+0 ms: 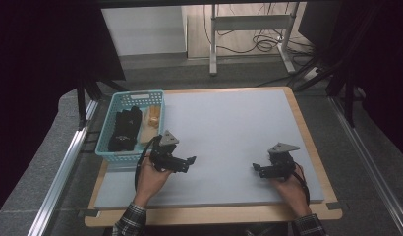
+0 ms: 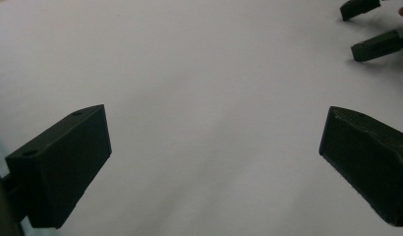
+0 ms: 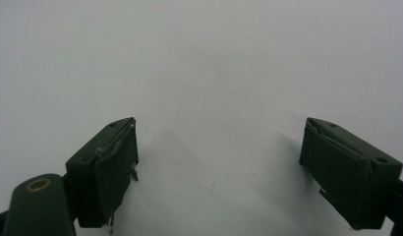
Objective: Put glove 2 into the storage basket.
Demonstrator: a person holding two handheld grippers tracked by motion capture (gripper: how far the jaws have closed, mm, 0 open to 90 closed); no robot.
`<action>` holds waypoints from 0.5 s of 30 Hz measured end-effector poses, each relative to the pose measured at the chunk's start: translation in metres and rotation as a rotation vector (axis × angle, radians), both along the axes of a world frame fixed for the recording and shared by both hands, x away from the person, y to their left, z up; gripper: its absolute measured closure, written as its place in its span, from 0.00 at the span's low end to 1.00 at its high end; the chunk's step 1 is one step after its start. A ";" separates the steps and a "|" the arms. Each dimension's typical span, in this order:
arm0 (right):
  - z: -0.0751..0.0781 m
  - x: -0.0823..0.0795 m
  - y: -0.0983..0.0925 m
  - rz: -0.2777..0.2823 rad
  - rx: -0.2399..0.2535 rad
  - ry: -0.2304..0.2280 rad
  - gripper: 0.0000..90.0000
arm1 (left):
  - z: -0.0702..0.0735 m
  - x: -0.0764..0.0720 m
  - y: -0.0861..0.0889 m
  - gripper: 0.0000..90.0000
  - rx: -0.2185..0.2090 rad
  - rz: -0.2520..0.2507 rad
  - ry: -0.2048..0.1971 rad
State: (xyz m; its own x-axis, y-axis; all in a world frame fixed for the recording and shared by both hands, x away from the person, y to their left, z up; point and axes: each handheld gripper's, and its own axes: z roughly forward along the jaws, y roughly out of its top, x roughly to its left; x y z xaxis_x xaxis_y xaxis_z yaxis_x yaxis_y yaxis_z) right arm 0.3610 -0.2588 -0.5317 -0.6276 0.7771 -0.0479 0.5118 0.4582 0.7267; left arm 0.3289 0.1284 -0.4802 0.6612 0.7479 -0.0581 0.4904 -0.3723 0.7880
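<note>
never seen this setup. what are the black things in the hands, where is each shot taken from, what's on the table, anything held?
A person holds a two-jaw tool in each hand: the left gripper and the right gripper. The high view looks down from above the person's side. The other two views come from a camera riding on each gripper, looking along its black jaws; both pairs stand wide apart with nothing between them. The table has a pale grey top. At its far left stands a blue basket holding dark items and something tan; I can't tell what they are.

Lab: aluminium rails (image 1: pixel 62 167), black curtains (image 1: pixel 42 59), loose floor cables (image 1: pixel 258 42).
</note>
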 end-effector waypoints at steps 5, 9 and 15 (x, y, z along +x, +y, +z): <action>0.000 0.000 0.000 0.000 0.000 0.000 0.16 | -0.015 -0.004 -0.014 0.00 0.018 -0.029 0.006; 0.000 0.000 0.000 0.000 0.000 0.000 0.16 | -0.027 -0.007 -0.020 0.00 0.022 -0.042 0.015; 0.000 0.000 0.000 0.000 0.000 0.000 0.16 | -0.042 -0.012 -0.022 0.00 0.048 -0.051 0.026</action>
